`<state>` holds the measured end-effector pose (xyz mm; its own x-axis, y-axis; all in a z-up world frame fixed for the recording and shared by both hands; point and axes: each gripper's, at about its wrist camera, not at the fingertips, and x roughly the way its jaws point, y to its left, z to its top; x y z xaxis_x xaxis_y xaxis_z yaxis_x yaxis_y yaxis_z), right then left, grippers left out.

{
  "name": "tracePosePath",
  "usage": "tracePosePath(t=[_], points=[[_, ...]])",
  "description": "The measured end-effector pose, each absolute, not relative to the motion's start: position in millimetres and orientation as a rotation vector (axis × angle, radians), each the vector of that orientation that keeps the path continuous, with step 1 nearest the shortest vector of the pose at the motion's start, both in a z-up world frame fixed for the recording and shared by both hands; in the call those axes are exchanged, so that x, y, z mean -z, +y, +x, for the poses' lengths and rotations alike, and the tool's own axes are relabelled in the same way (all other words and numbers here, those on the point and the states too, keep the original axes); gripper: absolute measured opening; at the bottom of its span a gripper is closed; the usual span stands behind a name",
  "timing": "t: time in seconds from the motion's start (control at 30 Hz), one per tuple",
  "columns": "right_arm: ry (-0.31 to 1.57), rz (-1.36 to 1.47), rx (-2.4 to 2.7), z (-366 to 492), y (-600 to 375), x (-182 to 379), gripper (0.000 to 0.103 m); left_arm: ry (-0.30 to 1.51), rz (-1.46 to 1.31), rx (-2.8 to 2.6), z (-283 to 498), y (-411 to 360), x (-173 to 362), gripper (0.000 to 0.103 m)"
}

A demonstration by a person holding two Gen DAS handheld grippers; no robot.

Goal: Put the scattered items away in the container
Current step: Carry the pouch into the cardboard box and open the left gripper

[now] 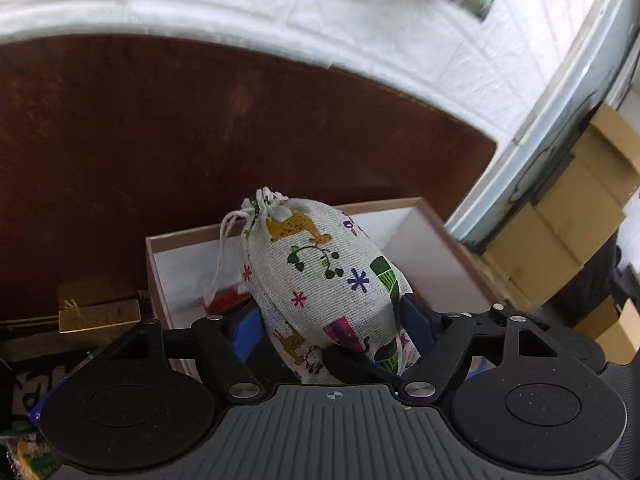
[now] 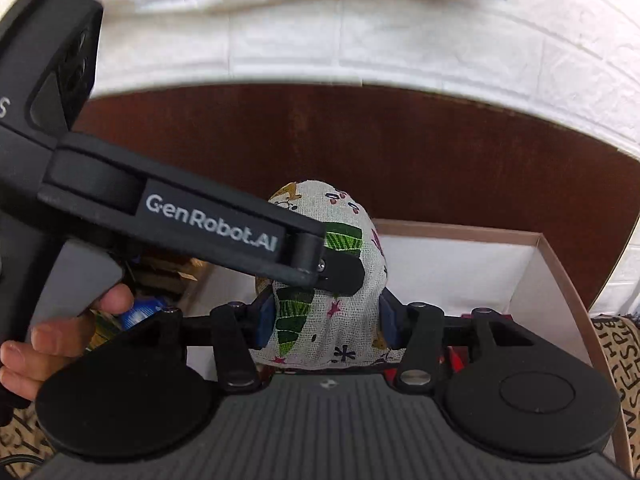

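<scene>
A white drawstring pouch (image 1: 320, 276) printed with animals and plants is held over an open box (image 1: 448, 240) with brown rim and white lining. My left gripper (image 1: 332, 328) is shut on the pouch's lower part. My right gripper (image 2: 326, 318) is shut on the same pouch (image 2: 332, 312) from the other side. The left gripper's finger (image 2: 340, 270) crosses the pouch in the right wrist view. Something red (image 1: 224, 300) lies inside the box under the pouch. The box (image 2: 544, 264) also shows in the right wrist view.
A gold box (image 1: 98, 312) stands left of the container. A dark brown board (image 1: 200, 140) and white brick wall (image 1: 360, 20) are behind. Cardboard boxes (image 1: 580, 208) are stacked at right. A letter-patterned cloth (image 2: 624, 368) covers the surface. A blue-labelled item (image 2: 138, 314) lies at left.
</scene>
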<state>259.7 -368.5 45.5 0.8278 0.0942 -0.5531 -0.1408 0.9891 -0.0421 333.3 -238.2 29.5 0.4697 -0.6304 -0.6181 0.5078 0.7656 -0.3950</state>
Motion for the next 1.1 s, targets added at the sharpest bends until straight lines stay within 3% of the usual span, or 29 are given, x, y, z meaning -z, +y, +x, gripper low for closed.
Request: tracePosePath(t=[0.3,0.57,0.67,0.83,0.93,1.1], points=[[0.686,-0.115,-0.096,274.4,-363.3,-30.8,0.056,0.824,-0.022,0.667,336.8,-249.2,-13.8,0.083],[0.717,-0.125,-0.096,268.3,-354.8,-28.0,0.057,0.789,0.084,0.666,321.7,-253.3,-13.5,0.084],[0.704,-0.135,-0.093,263.4,-352.4,-30.0,0.067,0.787,0.087,0.663,320.3,-251.8,-14.4,0.086],[0.651,-0.171,-0.074,255.1,-357.4,-35.3,0.098,0.774,0.06,0.654,317.4,-251.6,-16.3,0.091],[0.632,-0.192,-0.062,248.9,-357.4,-37.8,0.103,0.767,0.046,0.643,309.5,-247.6,-19.1,0.092],[0.627,-0.169,-0.078,235.3,-358.6,-42.6,0.103,0.735,0.042,0.625,291.0,-238.5,-23.3,0.094]])
